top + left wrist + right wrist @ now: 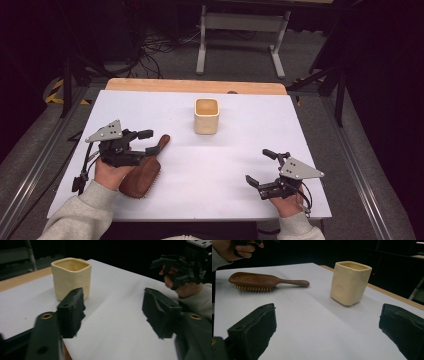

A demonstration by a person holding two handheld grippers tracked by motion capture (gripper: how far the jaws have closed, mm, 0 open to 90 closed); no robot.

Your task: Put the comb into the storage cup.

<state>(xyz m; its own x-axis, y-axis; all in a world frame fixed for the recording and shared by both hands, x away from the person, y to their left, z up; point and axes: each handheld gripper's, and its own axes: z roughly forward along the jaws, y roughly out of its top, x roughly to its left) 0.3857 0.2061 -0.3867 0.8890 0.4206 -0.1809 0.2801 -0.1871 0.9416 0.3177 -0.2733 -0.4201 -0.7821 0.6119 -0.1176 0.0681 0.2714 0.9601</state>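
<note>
A cream square cup (206,116) (71,277) (350,282) stands upright at the table's far middle. A brown wooden hairbrush (145,171) (259,281) lies bristles down at the left, its handle pointing toward the cup. My left gripper (148,141) (113,312) hovers over the brush, open and empty, jaws pointing right. My right gripper (260,167) (327,332) sits near the front right edge, open and empty, jaws pointing left toward the brush and cup. It also appears far off in the left gripper view (172,272).
The white table top (240,165) has a wooden strip (195,86) along its far edge. A metal stand (242,35) and cables lie on the floor beyond. Aluminium rails (360,170) run along both sides of the table.
</note>
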